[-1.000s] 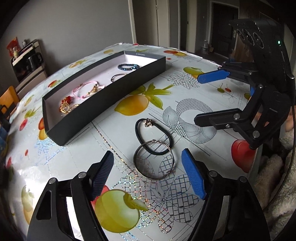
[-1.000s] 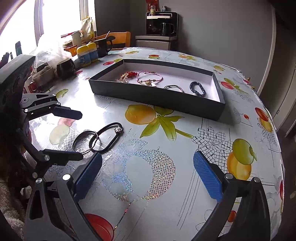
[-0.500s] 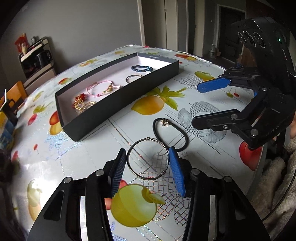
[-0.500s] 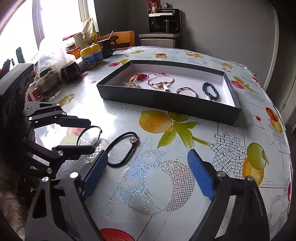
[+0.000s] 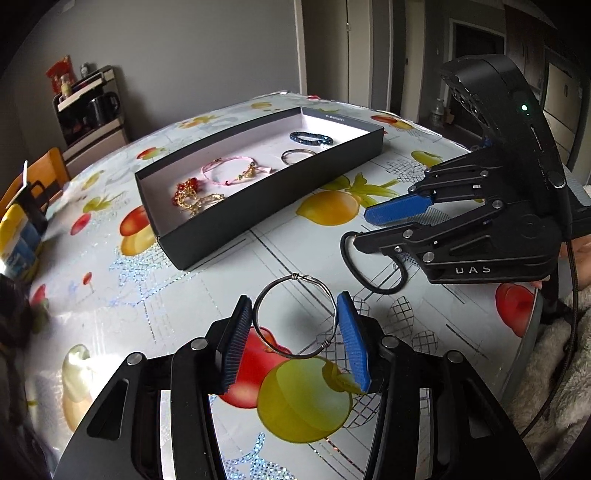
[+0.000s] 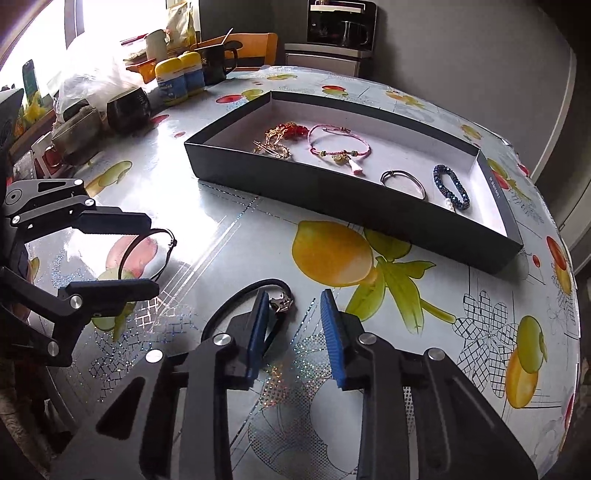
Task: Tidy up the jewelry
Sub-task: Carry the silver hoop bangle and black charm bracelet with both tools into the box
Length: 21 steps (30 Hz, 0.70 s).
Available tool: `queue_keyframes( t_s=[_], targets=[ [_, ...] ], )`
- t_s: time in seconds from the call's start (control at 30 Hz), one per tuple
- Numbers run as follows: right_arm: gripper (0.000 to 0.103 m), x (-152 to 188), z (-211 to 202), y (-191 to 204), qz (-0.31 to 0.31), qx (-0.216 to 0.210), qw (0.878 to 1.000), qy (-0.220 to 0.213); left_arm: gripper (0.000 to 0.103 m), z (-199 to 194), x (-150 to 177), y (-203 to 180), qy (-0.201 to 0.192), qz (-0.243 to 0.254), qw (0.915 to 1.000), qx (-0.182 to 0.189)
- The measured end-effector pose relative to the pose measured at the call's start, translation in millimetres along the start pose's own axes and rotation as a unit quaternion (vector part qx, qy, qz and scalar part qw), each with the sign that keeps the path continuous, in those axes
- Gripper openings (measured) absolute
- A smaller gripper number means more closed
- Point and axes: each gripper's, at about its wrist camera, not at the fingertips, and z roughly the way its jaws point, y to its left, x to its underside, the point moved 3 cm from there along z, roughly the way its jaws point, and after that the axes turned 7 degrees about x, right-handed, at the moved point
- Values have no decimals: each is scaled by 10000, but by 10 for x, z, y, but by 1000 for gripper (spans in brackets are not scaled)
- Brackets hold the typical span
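Observation:
My left gripper [image 5: 295, 314] is shut on a thin metal wire bangle [image 5: 266, 341], which it holds across its width above the table; it also shows in the right wrist view [image 6: 162, 254]. My right gripper [image 6: 291, 317] is partly closed over the clasp end of a black cord bracelet [image 6: 240, 301] lying on the table; the cord also shows in the left wrist view [image 5: 351, 266]. The black jewelry box [image 6: 332, 192] holds a gold and red chain [image 6: 280, 138], a pink bracelet [image 6: 340, 147], a silver bangle [image 6: 402, 181] and a blue beaded bracelet [image 6: 450, 186].
The round table has a fruit-print cloth [image 6: 332, 254]. Mugs, bottles and bags [image 6: 129, 107] crowd its far left side. An orange chair [image 6: 255, 44] and a coffee machine [image 6: 340, 29] stand beyond. The table edge [image 5: 532, 332] is close on the right.
My left gripper closed on the wire bangle and lifted it off the table. My right gripper narrowed and came down over the black cord bracelet's clasp.

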Motion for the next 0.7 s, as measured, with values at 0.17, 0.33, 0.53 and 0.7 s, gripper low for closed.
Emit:
queue_keyframes(
  t_s=[0.17, 0.33, 0.53, 0.7],
  targets=[
    [23, -26, 17, 34, -20, -61, 10000, 8, 50, -1, 3, 10, -16, -30, 10000, 13],
    [13, -18, 9, 29, 56, -189, 9998, -5, 50, 3, 0, 13, -17, -38, 10000, 6],
    [13, -2, -35, -9, 148, -217, 9996, -50, 50, 0, 1, 17, -23, -38, 10000, 5],
    [13, -43, -225, -137, 229, 53, 9990, -380, 50, -37, -27, 25, -80, -28, 10000, -42]
  ],
)
